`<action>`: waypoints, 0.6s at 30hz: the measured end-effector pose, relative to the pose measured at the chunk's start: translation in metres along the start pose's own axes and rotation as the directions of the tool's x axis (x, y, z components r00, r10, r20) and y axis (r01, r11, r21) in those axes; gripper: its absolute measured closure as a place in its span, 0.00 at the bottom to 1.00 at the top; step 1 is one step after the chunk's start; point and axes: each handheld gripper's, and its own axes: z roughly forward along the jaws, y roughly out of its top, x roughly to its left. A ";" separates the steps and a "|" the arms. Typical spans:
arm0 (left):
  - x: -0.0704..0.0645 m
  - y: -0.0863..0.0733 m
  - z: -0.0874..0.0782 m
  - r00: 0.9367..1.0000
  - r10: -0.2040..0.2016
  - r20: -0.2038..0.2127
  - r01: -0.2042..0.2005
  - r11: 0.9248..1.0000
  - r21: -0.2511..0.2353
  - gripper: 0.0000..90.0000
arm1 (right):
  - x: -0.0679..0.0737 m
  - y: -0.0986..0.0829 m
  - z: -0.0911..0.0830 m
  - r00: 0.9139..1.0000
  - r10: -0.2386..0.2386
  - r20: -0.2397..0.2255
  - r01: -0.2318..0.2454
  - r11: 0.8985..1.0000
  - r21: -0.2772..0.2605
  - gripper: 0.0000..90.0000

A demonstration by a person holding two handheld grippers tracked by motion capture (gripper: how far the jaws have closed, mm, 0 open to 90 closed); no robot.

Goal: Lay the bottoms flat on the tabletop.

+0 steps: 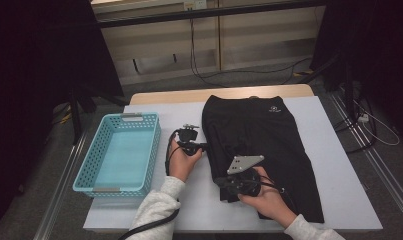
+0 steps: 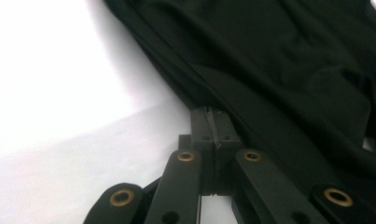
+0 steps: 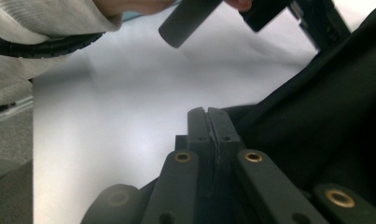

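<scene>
A black garment [image 1: 259, 130] lies flat on the white table [image 1: 341, 172], its waistband toward the far edge. My left gripper [image 1: 205, 146] is shut at the garment's left edge, about halfway down. In the left gripper view the closed jaws [image 2: 211, 113] meet the hem of the dark fabric [image 2: 279, 60]. My right gripper [image 1: 220, 181], with a grey plate on top, is shut at the garment's near left corner. In the right gripper view the closed tips [image 3: 207, 111] touch the fabric's edge [image 3: 325, 102]. The cloth looks pinched in both, though the pinch itself is hidden.
A light blue plastic basket [image 1: 91, 155] with nothing in it stands on the table's left side, close to my left hand. Bare white tabletop lies between basket and garment and to the garment's right. Cables and dark stands are on the floor around the table.
</scene>
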 end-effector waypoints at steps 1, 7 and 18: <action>0.002 0.001 -0.003 1.000 -0.001 0.005 0.001 1.000 0.005 1.00 | 0.001 0.001 0.001 1.000 0.000 -0.003 0.000 1.000 -0.004 0.99; 0.010 0.002 -0.016 1.000 0.002 -0.020 -0.002 1.000 -0.004 1.00 | 0.007 0.006 0.013 1.000 0.003 -0.020 -0.003 1.000 -0.010 0.99; 0.021 -0.003 -0.019 0.997 -0.001 -0.076 -0.001 1.000 -0.023 0.94 | -0.001 0.006 0.009 0.998 0.006 0.059 -0.005 1.000 -0.010 0.67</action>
